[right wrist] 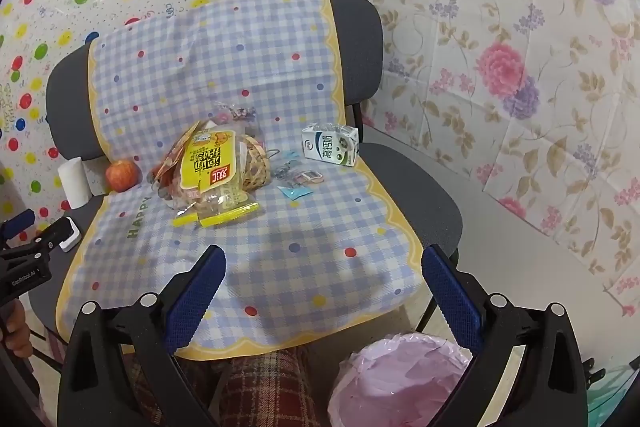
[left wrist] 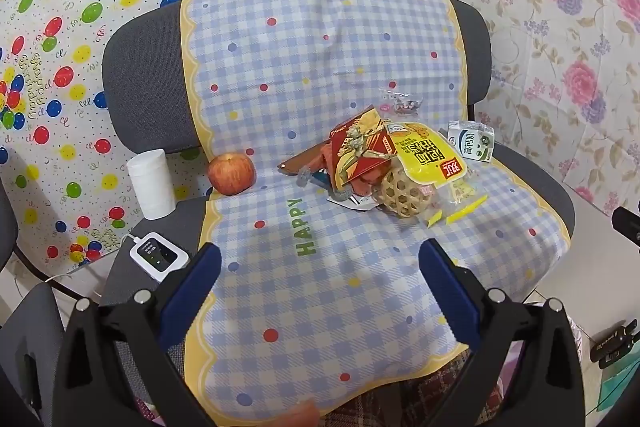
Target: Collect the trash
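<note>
On the blue checked cloth (left wrist: 320, 67) covering the grey chair, crumpled yellow and red wrappers (right wrist: 208, 171) lie heaped, perhaps over a woven ball; left gripper (left wrist: 320, 291) and right gripper (right wrist: 324, 295) hover wide open, empty.

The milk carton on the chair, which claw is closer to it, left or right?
Right, though neither is close. The milk carton sits just right of centre ahead of the open right claw; from the open left claw it lies farther off, toward the chair's right edge.
</note>
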Action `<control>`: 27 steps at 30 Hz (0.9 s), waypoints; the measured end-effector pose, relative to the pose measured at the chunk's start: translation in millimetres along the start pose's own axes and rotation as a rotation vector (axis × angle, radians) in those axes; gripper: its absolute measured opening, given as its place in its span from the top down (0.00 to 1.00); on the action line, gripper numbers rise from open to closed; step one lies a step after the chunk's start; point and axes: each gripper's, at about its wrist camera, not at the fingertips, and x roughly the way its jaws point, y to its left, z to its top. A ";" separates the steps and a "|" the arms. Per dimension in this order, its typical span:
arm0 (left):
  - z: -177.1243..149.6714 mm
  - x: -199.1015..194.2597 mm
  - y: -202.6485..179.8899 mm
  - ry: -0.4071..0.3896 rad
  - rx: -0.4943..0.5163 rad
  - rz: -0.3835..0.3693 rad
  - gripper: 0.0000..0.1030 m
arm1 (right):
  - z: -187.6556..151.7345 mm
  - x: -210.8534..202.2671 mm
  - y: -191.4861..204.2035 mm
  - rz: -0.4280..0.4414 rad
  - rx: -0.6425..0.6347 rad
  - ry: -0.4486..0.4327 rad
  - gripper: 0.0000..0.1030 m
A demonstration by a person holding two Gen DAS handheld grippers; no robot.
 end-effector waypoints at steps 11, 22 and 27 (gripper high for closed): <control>2.6 0.2 1.8 -0.002 -0.001 -0.001 0.07 | 1.7 -1.9 2.2 0.002 -0.002 -0.001 0.06; 2.6 0.4 1.6 -0.002 -0.002 -0.002 0.07 | 2.1 -1.5 3.1 0.010 -0.001 -0.002 0.06; 3.3 0.3 1.6 -0.002 -0.002 -0.001 0.07 | 0.7 -0.2 4.4 0.015 0.003 0.002 0.06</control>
